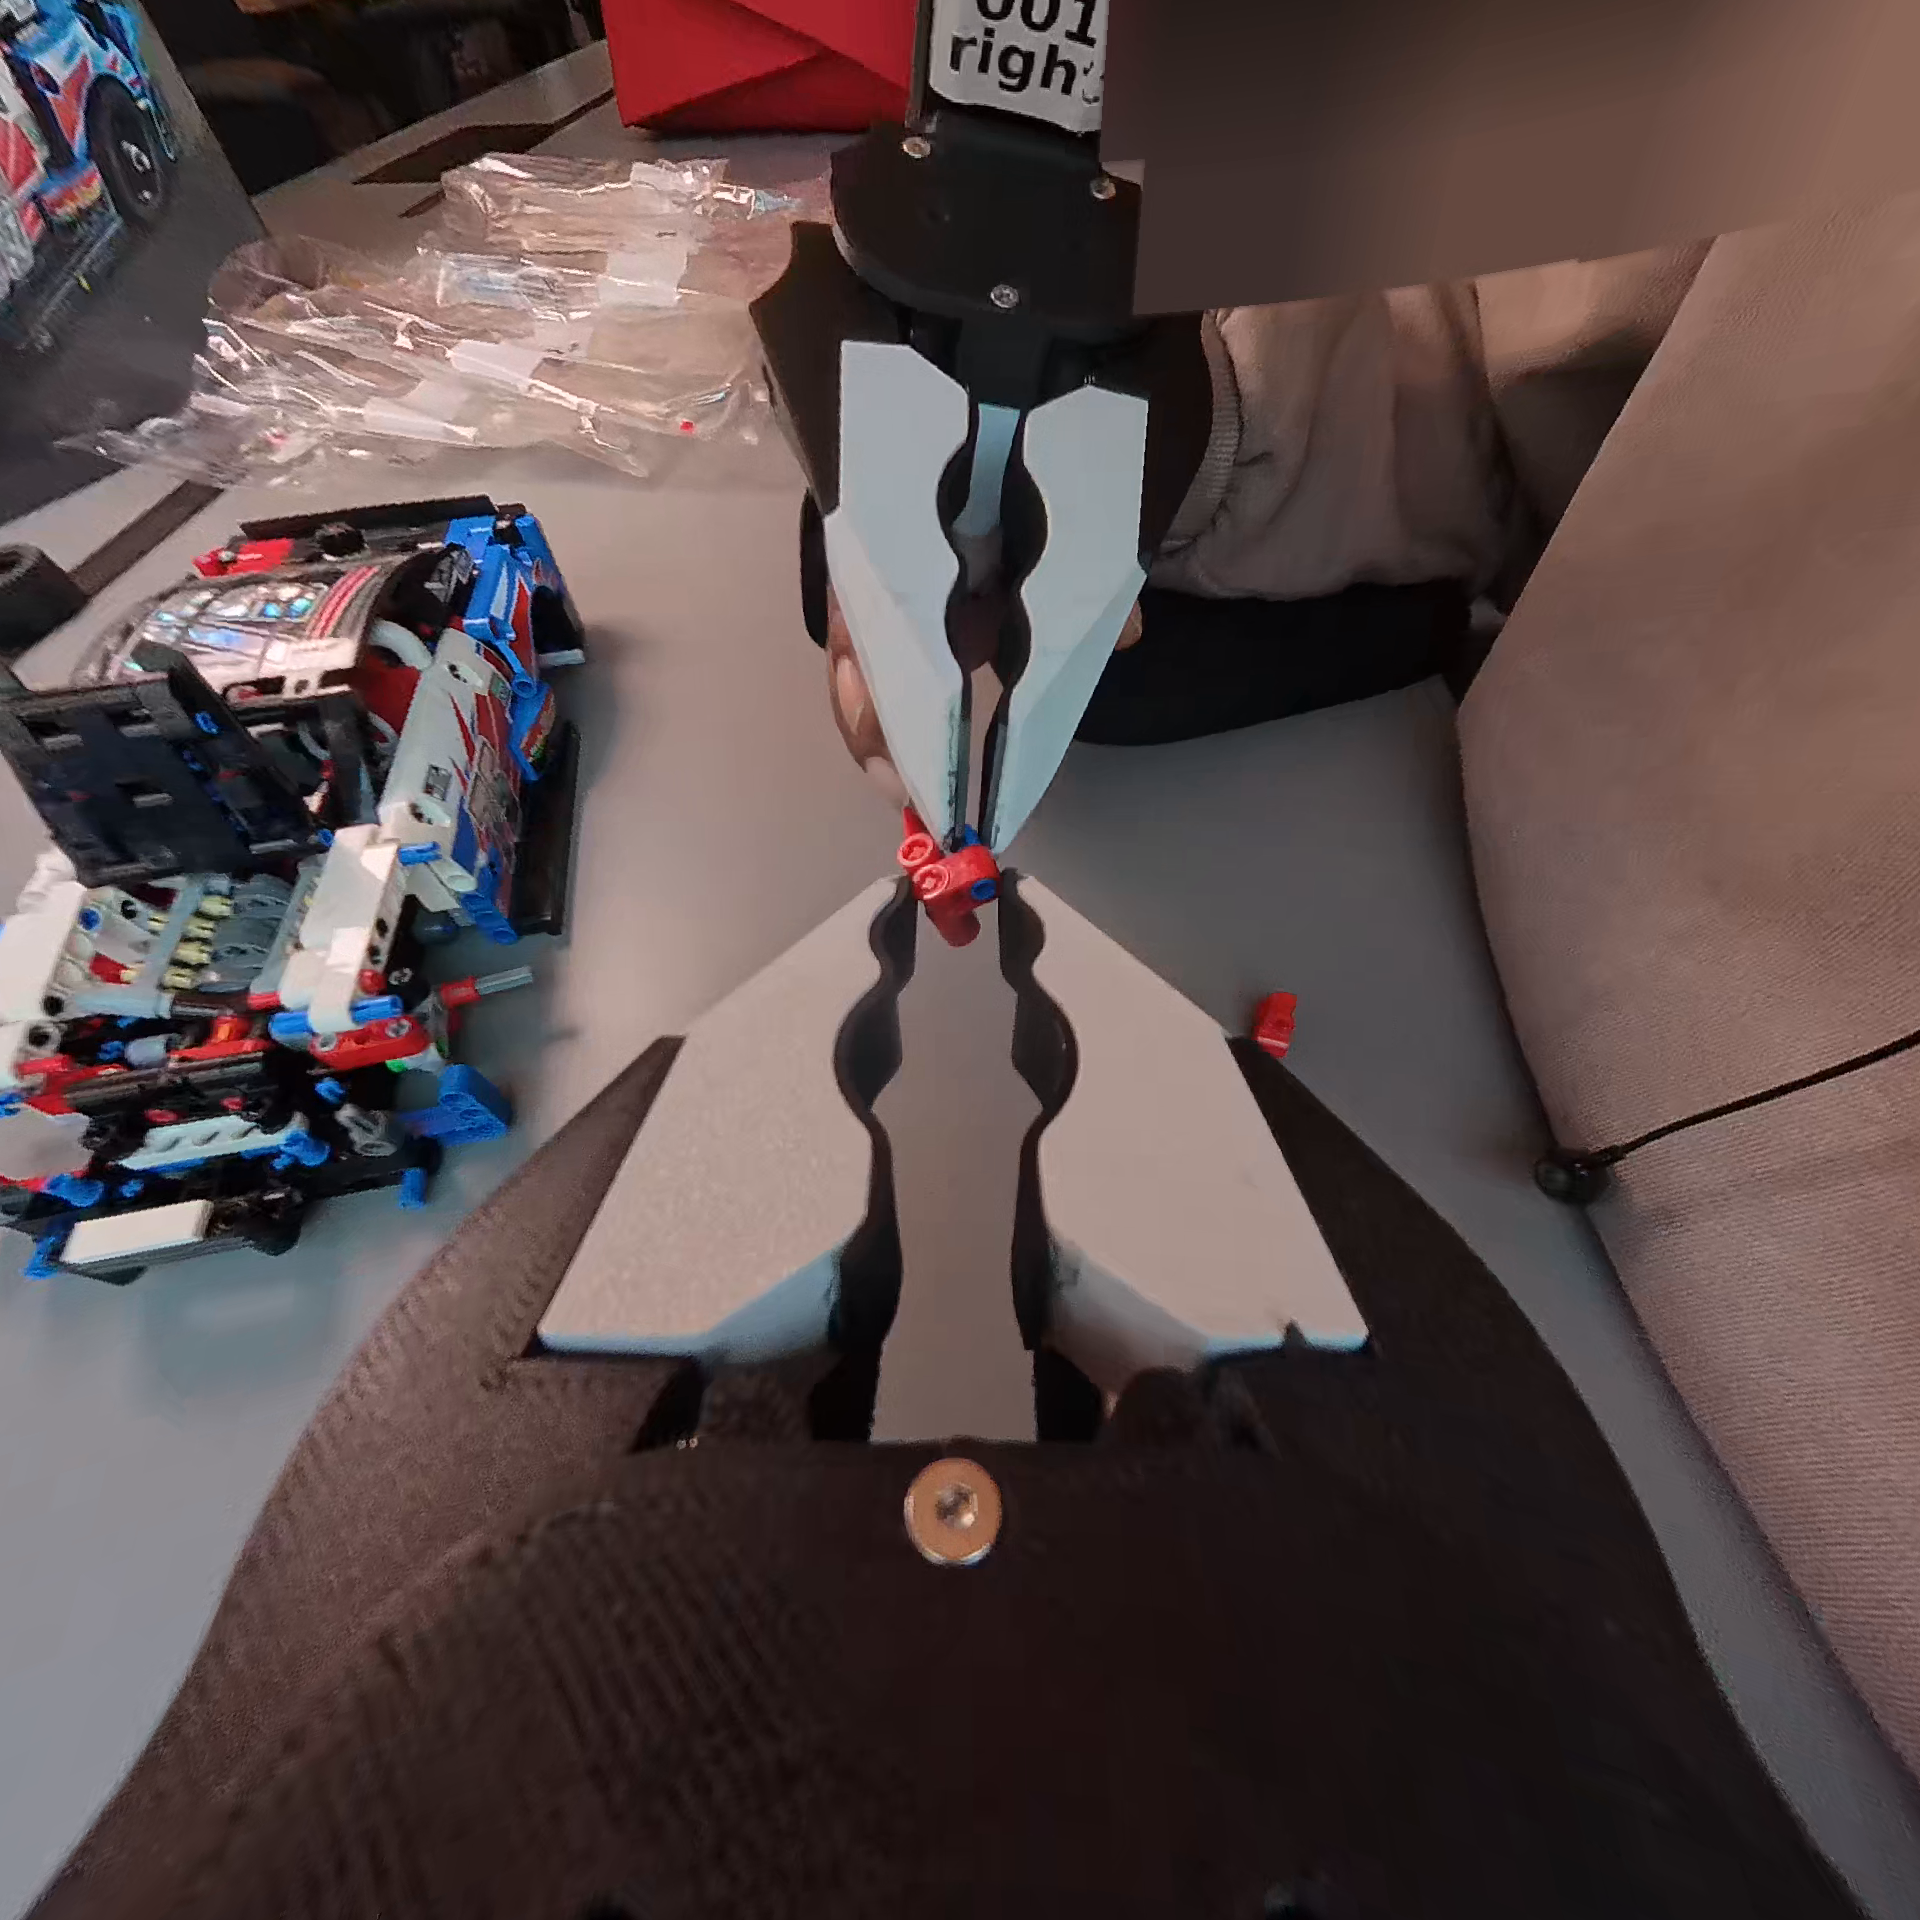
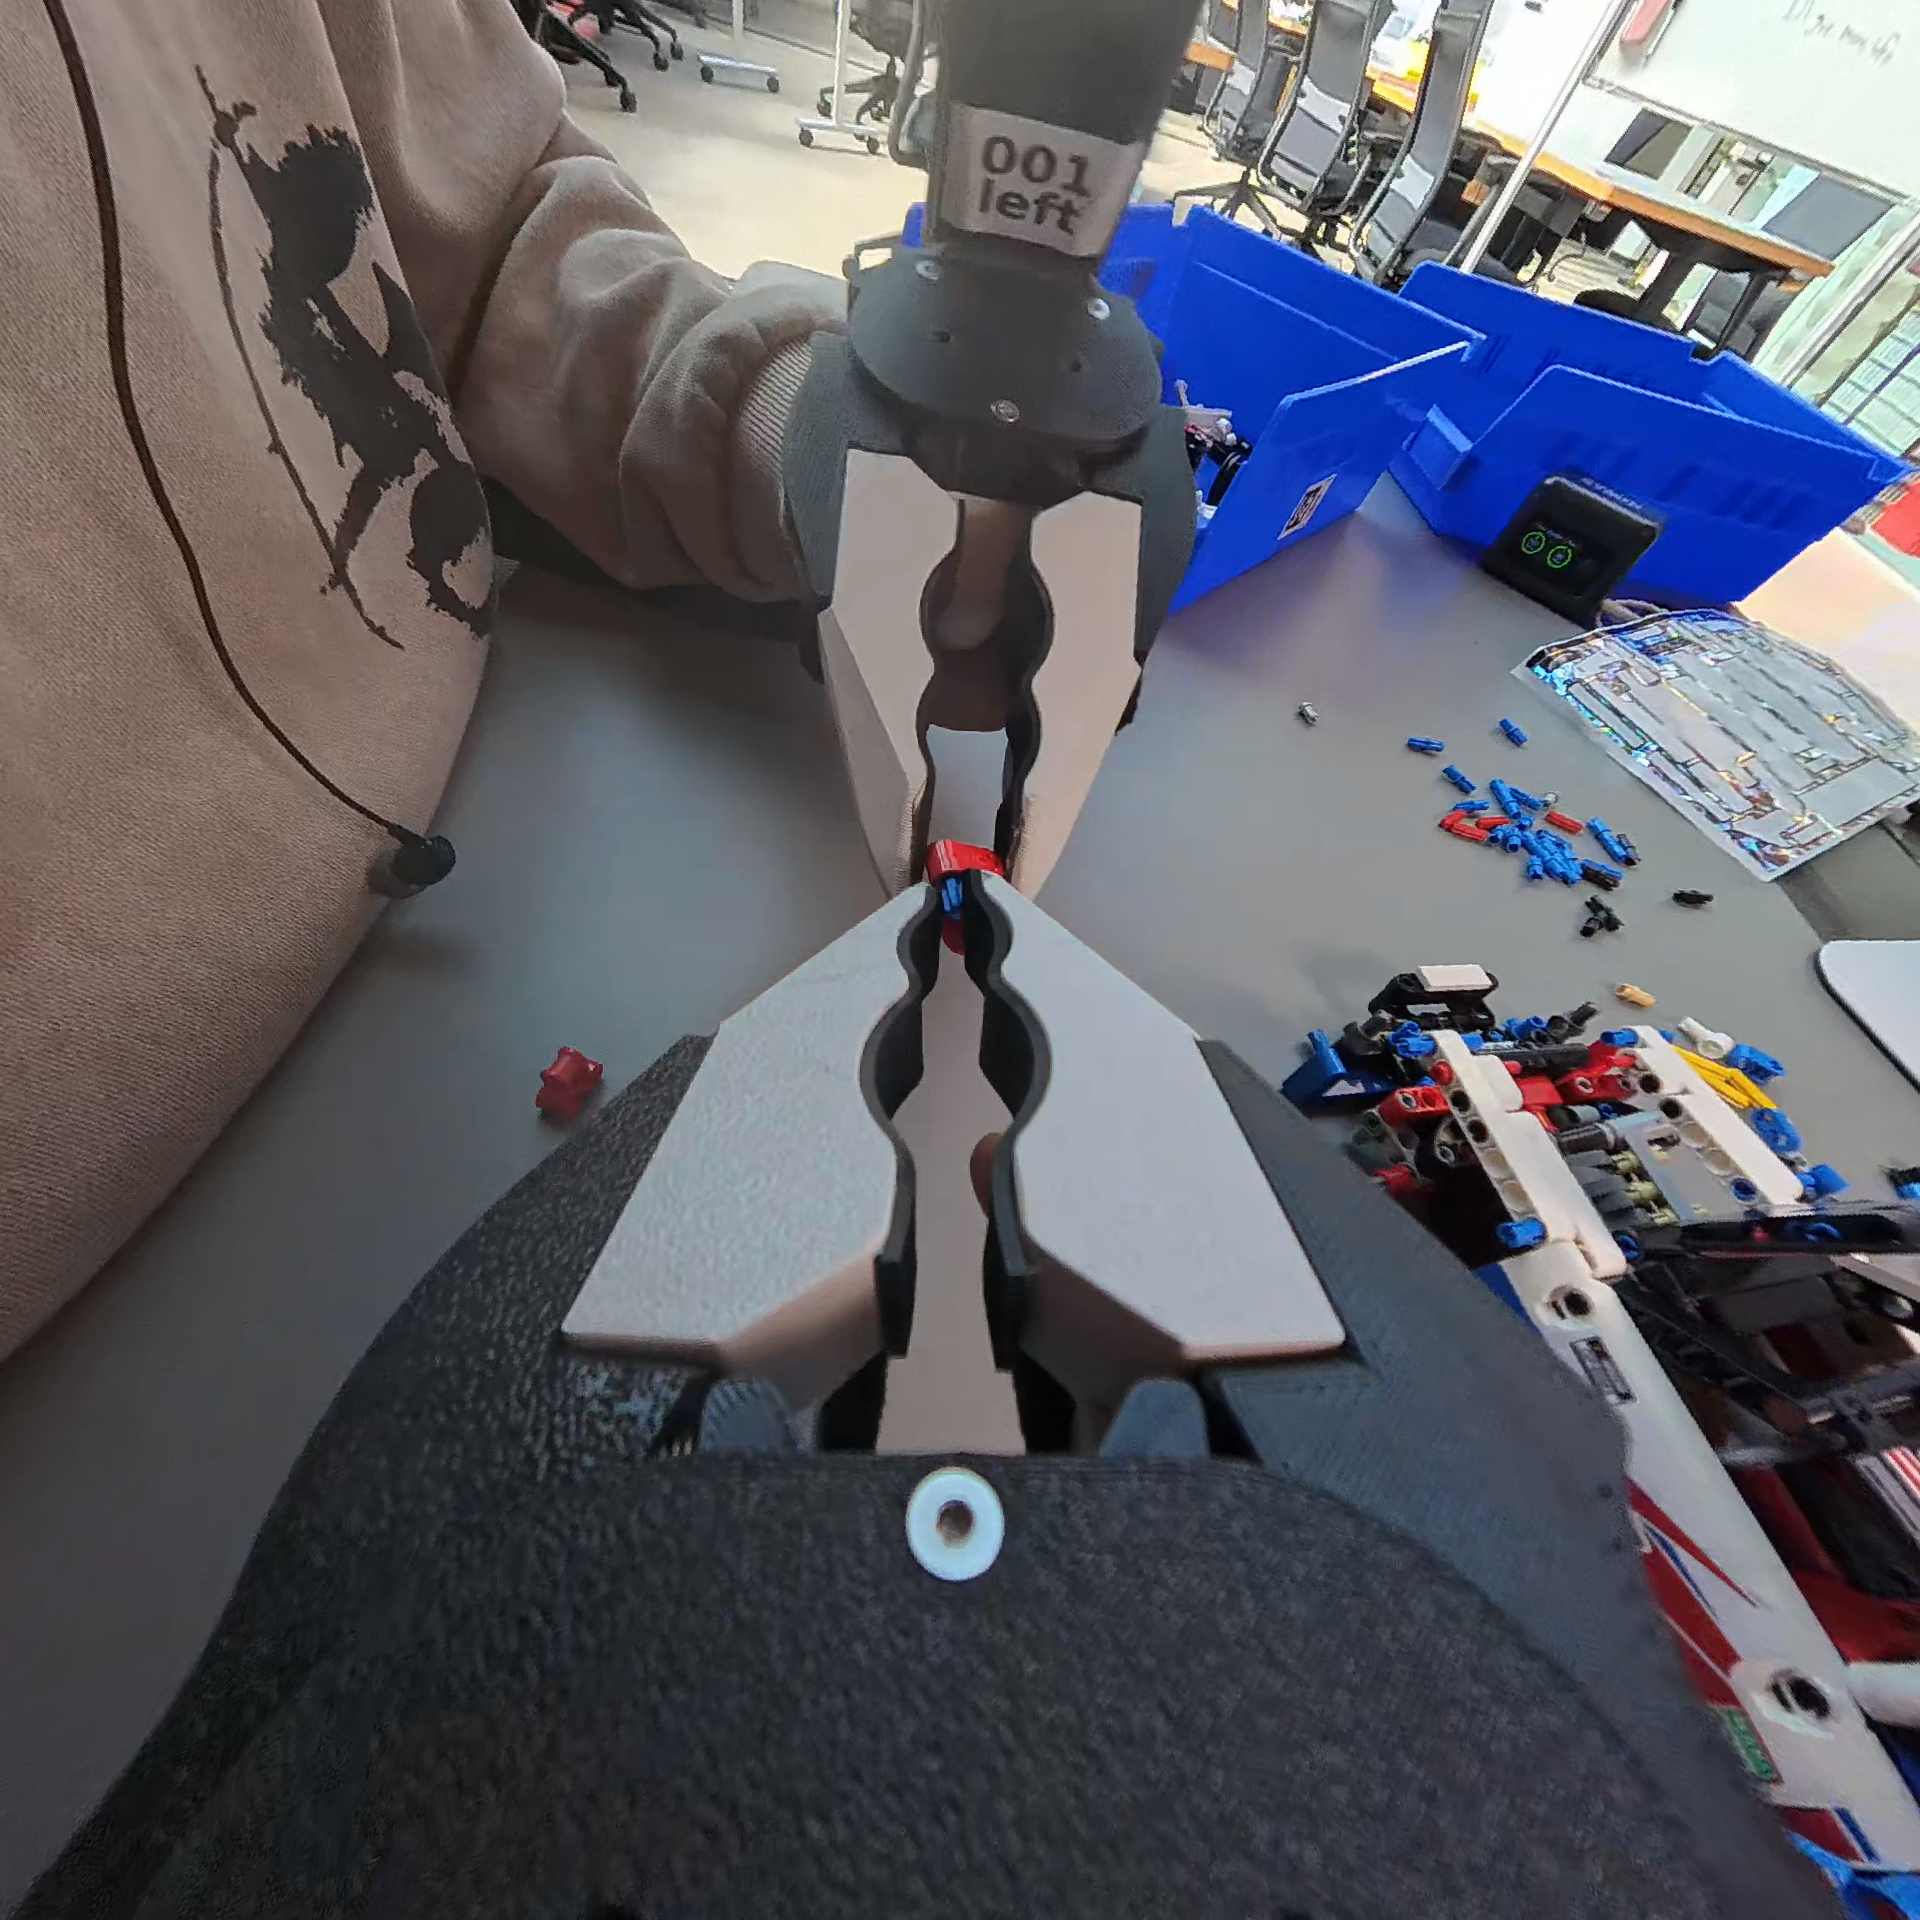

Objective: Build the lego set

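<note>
Above the grey worktop (image 1: 1195, 904), left tongs (image 1: 954, 902) pinch a red connector piece (image 1: 951, 896) while right tongs (image 2: 958, 902) clamp a blue pin (image 2: 951, 896) at it, the joint largely hidden by fingertips; the part-built car (image 1: 281, 831) is cropped.

The left hand-held gripper (image 1: 954, 883) and the right hand-held gripper (image 2: 956, 902) are facing each other tip to tip, fingers pointing in opposite directions and nearly meeting. The left one's jaws are standing a little apart near the tips and pinching a small red piece (image 1: 951, 885), while the right one's are drawn almost together on a blue pin (image 2: 951, 896). A beige sleeve (image 2: 623, 395) is reaching in behind the left one.
</note>
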Demonstrator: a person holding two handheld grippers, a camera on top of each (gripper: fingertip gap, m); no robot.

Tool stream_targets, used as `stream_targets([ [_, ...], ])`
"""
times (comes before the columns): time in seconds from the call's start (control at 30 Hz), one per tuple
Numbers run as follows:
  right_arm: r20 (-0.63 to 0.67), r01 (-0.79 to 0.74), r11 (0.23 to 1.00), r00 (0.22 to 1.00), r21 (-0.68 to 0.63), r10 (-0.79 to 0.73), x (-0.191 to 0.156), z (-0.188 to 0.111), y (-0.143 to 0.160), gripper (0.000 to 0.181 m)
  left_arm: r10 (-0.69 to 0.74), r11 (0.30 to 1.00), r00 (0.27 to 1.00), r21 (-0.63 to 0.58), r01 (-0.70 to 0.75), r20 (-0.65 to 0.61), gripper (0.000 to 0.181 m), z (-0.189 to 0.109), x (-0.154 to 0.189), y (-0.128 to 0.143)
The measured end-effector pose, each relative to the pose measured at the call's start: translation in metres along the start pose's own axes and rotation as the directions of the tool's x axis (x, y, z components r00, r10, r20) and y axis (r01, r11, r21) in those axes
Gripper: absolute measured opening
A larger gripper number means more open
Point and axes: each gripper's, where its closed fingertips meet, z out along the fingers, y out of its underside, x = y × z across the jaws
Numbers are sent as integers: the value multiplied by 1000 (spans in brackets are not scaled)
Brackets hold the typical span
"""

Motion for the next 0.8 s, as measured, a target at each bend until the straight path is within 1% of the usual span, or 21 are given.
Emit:
stream_targets([
  [0.07,-19,86,996,996,23,-85,-2,0,-4,2,-141,989,985,30,144,-95,14,-1,3,-2],
  [0.1,-45,144,989,989,28,-143,-2,0,-6,3,-211,975,967,48,219,-140,14,-3,5,-4],
  [0.17,-73,250,968,966,6,-248,-3,-1,-8,3,-335,934,913,44,354,-231,14,-4,9,-7],
  [0.27,-123,374,927,919,-26,-374,-3,-3,-13,3,-482,848,801,42,529,-356,14,-8,12,-14],
  [0.37,-170,483,873,857,-66,-487,-2,-6,-17,3,-575,761,691,22,648,-437,14,-9,13,-20],
  [0.5,-194,568,817,794,-104,-577,-4,-8,-22,3,-637,680,582,-11,733,-506,14,-10,16,-24],
  [0.63,-158,608,783,767,-128,-621,-9,-6,-22,2,-678,618,493,-60,784,-545,13,-8,20,-24],
  [0.7,-140,617,776,763,-135,-631,-10,-6,-23,2,-687,599,468,-70,797,-556,13,-8,21,-25],
  [0.8,-131,610,781,770,-135,-624,-9,-6,-24,2,-688,588,454,-67,806,-566,14,-9,21,-27],
])
